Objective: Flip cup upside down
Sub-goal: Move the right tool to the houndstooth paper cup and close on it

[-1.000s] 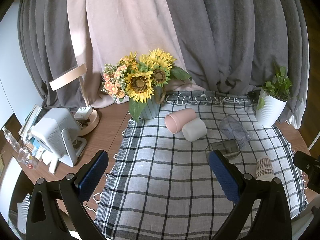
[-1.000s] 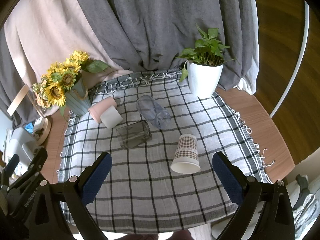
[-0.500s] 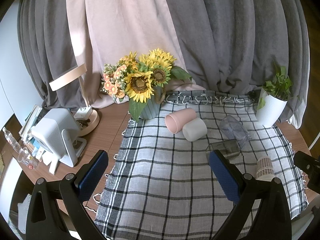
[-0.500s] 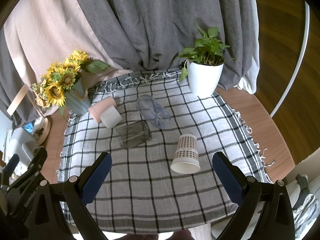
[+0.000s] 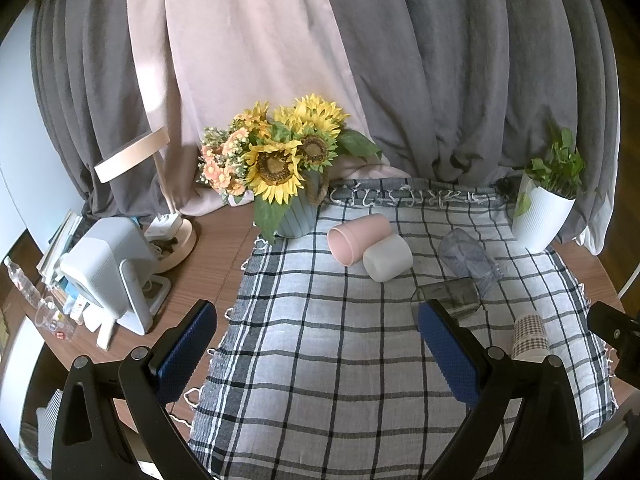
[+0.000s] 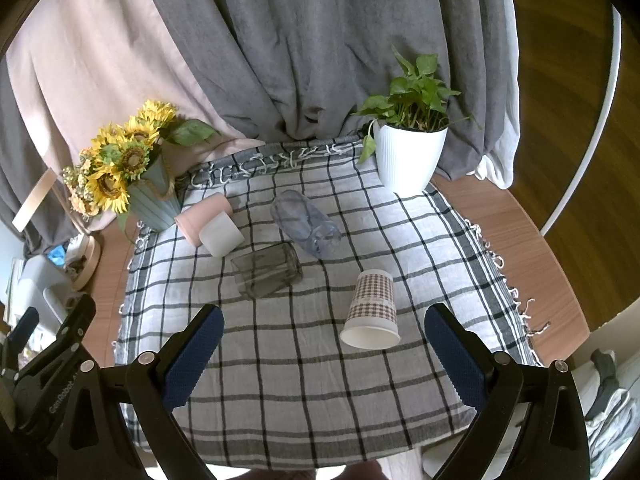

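Observation:
Several cups lie on their sides on a checked cloth point(image 6: 280, 360): a pink cup point(image 6: 202, 216), a white cup point(image 6: 221, 235), a dark glass tumbler point(image 6: 267, 274), a clear bluish glass point(image 6: 306, 224) and a checked paper cup point(image 6: 372, 312) with its mouth towards me. In the left wrist view they show as the pink cup point(image 5: 358, 238), white cup point(image 5: 387, 258), tumbler point(image 5: 448, 296), clear glass point(image 5: 470, 260) and paper cup point(image 5: 530, 334). My right gripper point(image 6: 320, 348) is open and empty, above the cloth's near edge. My left gripper point(image 5: 316, 344) is open and empty, further left.
A sunflower vase point(image 6: 154, 200) stands at the cloth's back left and a white plant pot point(image 6: 408, 160) at the back right. A lamp base point(image 5: 176, 240), a white device point(image 5: 108, 276) and books sit on the wooden table point(image 5: 212, 264) left. Grey curtains hang behind.

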{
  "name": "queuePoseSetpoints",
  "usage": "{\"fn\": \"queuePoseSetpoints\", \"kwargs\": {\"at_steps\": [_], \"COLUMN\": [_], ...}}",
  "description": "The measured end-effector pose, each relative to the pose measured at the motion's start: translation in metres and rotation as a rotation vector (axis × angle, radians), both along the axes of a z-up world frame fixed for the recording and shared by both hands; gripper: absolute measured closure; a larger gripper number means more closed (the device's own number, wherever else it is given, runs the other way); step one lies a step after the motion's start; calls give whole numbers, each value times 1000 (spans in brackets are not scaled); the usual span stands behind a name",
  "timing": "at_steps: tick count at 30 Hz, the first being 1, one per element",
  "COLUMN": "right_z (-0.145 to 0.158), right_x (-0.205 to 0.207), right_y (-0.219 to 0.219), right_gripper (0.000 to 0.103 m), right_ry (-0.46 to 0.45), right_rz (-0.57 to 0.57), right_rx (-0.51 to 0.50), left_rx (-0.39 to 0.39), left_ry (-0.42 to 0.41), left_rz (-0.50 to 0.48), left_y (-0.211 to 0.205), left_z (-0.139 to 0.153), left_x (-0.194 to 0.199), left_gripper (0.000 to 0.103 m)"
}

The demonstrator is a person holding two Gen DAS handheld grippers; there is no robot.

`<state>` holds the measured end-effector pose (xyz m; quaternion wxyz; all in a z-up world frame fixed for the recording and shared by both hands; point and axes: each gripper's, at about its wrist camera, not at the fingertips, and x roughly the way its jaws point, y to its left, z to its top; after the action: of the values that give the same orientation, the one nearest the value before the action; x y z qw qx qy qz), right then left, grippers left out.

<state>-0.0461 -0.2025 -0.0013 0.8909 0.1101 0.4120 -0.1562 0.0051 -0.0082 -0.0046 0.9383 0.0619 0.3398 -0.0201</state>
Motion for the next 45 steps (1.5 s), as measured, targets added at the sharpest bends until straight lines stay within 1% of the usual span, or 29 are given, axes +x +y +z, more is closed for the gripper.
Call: {"fn": "queuePoseSetpoints", "kwargs": {"at_steps": [7,12,17,22,24,28,30,34,36,40,43,45], "right_z": [-17,-40,-72,-107,-122,-148,-161,-179,-186,-196,-198,-203], "right_x": [6,21,44,70,80,95,102,110,114,116,116,117], "right_y": [-22,-53,-82,-102,-108,-117,-120,-121,-122,-120,-118,-118], "right_gripper": [2,2,2,4,6,7,10,12,14,14,21,29], "right_ry": [34,98,182,269,312,370,404,448,466,487,497,505], "right_rz": [-27,-45,-45,-26,-14,-5,3,20,22,35,37,37], "right_rx": [30,111,177,199,216,236,249,263,270,273,275,285], "left_rx": [37,43,85,125,141,162,161,152,138,125,108,103], "left_ry": [55,112,166,244,274,333,361,408,432,468,492,498], "left_rz": [-32,-39,-35,-24,-14,1,9,23,31,43,43,43], "left_y": [-28,-53,-78,-97,-102,-108,-110,-110,-109,-107,-105,-104], "left_z": [-17,-34,-56,-83,-93,-112,-121,-135,-141,-151,-157,-158], "left_x": [12,25,36,48,53,62,65,71,72,75,74,74], "left_gripper": [0,0,0,0,0,0,0,0,0,1,1,1]}}
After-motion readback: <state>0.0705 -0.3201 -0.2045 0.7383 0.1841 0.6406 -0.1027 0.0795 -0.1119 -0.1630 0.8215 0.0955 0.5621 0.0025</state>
